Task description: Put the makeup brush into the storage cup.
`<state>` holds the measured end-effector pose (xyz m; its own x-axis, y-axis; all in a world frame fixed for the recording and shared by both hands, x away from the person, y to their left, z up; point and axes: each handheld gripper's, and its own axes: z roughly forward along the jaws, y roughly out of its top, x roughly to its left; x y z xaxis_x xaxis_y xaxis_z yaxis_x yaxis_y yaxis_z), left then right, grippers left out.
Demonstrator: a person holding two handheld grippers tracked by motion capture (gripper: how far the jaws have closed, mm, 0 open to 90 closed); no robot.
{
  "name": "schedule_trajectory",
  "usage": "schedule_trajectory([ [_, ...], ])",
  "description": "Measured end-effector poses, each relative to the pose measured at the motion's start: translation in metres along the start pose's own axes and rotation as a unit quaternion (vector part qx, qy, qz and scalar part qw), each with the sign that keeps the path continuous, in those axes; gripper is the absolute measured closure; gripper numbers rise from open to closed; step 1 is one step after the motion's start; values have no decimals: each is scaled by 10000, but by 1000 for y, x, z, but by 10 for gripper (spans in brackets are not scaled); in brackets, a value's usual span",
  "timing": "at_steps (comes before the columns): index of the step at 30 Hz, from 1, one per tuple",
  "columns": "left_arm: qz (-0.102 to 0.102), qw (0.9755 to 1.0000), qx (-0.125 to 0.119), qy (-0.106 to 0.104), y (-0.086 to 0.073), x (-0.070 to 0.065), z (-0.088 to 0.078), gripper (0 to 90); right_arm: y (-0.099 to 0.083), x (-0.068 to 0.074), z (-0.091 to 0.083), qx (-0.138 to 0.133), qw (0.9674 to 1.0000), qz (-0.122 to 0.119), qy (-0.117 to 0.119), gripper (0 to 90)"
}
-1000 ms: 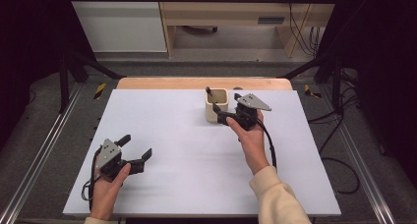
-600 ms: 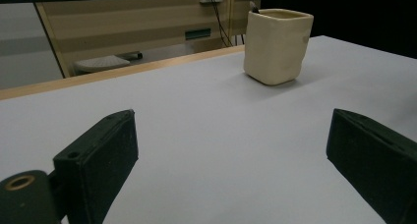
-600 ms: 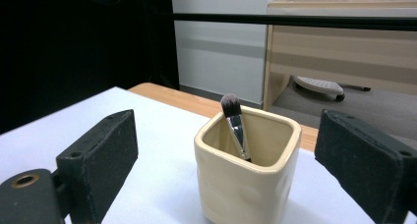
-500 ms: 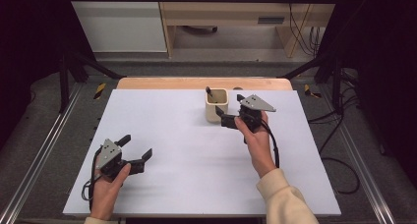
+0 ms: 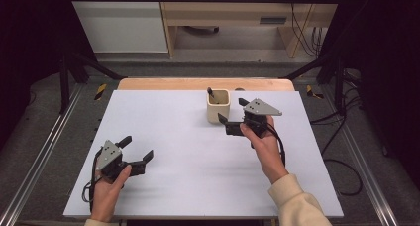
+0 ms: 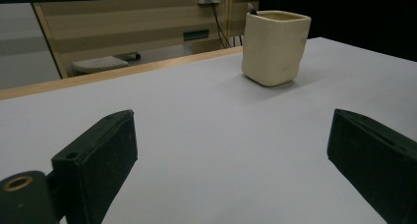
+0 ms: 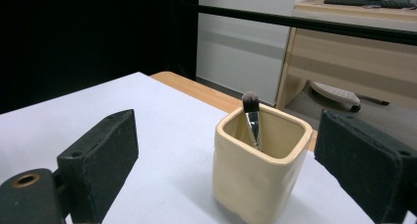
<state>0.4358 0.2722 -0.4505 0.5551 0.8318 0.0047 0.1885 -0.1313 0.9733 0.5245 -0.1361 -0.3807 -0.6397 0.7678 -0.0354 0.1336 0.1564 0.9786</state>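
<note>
the cup is a small cream ceramic holder, squarish with rounded corners and slightly uneven, hand-formed walls, glossy on the outside, open at the top. it stands upright on the white counter near the far edge, a little right of the middle, with the counter's wooden far edge just behind it. in the right gripper view the cup shows a thick rounded rim and a pale inside, and a brush leans in it: a shiny metal ferrule topped by a short dark tuft that rises just above the rim at the far side. in the left gripper view the cup sits far off toward the right, with only the dark tip of the brush peeking over its rim

the right claw is held low over the counter just to the right of the cup, pointing at it, its jaws apart and holding nothing; the cup sits just ahead of and between them, not touched. the left claw rests near the near left corner of the counter, well apart from the cup, its jaws also spread wide and empty, over bare white surface
</note>
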Motion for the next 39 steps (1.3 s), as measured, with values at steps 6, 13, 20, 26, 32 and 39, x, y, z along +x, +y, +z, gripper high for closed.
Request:
schedule_trajectory([
  [6,16,10000,-6,-41,0,0,0,32,-4,-2,-9,71,9999,-65,66,100],
  [13,19,10000,-5,-51,0,0,0,31,-10,-4,-18,156,9997,-134,101,101],
  [20,-20,10000,-20,-66,-1,1,0,28,-16,-3,-26,203,9996,-138,140,100],
  [26,4,10000,-17,-75,-1,2,0,26,-20,-2,-34,250,9993,-208,198,96],
  [32,5,10000,-18,-98,-2,1,0,22,-28,0,-40,324,9989,-242,241,96],
  [39,24,9999,-35,-132,-2,1,-1,20,-39,-1,-50,402,9986,-223,254,94],
])
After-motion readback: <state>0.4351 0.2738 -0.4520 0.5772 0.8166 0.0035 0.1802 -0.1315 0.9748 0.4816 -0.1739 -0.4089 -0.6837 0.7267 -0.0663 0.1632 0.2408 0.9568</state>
